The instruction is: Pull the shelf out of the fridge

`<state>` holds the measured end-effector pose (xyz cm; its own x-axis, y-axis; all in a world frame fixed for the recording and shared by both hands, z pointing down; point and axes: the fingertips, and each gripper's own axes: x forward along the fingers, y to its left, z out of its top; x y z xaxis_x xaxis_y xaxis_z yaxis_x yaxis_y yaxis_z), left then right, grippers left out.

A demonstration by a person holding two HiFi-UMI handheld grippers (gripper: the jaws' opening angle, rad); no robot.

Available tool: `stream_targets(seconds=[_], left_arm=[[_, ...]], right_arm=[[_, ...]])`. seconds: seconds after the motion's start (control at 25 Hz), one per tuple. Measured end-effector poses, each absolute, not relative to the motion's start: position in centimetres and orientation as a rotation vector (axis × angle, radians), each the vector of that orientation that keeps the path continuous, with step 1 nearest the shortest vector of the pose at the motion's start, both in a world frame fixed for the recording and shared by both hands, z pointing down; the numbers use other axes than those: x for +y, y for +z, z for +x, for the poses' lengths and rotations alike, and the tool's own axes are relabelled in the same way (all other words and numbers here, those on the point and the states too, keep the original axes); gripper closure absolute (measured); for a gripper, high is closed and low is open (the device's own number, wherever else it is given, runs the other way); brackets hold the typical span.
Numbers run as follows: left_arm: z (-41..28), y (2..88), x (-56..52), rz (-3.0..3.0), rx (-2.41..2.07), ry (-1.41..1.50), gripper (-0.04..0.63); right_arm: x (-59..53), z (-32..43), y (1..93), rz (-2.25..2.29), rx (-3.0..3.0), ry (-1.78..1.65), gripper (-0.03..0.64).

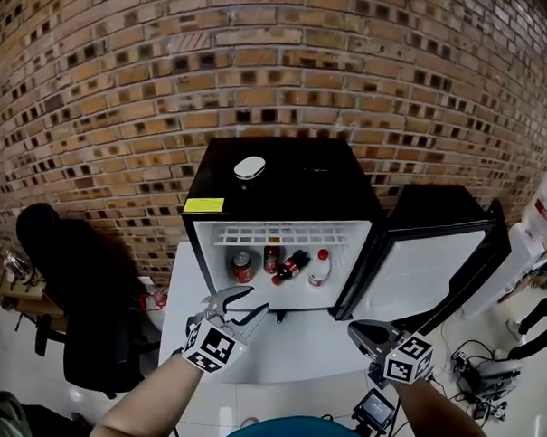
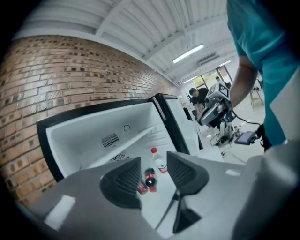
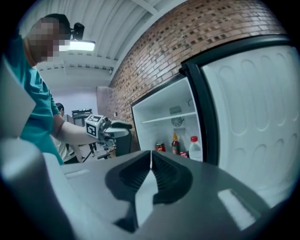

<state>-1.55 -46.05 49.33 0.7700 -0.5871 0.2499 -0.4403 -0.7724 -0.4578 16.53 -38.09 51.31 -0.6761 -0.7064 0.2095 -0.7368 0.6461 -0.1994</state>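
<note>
While inside fridge (image 1: 317, 179), white slatted shelf (image 1: 279, 234)

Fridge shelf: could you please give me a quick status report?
Left gripper open, empty; right gripper shut, empty. Shelf in the fridge, untouched. Door open; bottles below, not blocking.

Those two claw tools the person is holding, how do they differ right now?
The left gripper has its jaws apart; the right gripper has its jaws together. The left one is in front of the open fridge; the right one is nearer its door. Both are empty and point towards the fridge.
</note>
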Motion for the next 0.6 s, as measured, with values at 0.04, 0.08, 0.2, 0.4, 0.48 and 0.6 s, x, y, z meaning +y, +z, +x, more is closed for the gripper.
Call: stream_targets(seconds=[0.04, 0.08, 0.2, 0.4, 0.48, 0.6], left_arm=[[-1.0, 49.2, -46.9, -2.554, 0.772, -0.558, 0.400], [-0.6, 49.0, -47.7, -2.532, 0.767, -0.565, 0.383], [0.6, 48.4, -50.2, -2.446, 0.774, -0.588, 0.356], [1.8, 47.3, -54.1, -2.092, 0.766, -0.741, 0.353], [2.1, 47.2, -55.6, -1.975, 0.764, -0.813, 0.353], [1.8, 47.5, -58.3, -1.846, 0.783, -0.934, 0.354]], right_arm=[[-38.4, 16.2, 51.5, 1.206, -2.743, 0.414, 0.606], [-38.7, 16.0, 51.6, 1.205, -2.741, 0.418, 0.606], [-39.8, 15.2, 52.0, 1.194, -2.747, 0.424, 0.606], [-41.8, 14.1, 52.3, 1.180, -2.764, 0.390, 0.606], [-42.6, 13.9, 52.5, 1.189, -2.762, 0.366, 0.606], [-43.8, 13.6, 52.9, 1.200, -2.756, 0.348, 0.606]])
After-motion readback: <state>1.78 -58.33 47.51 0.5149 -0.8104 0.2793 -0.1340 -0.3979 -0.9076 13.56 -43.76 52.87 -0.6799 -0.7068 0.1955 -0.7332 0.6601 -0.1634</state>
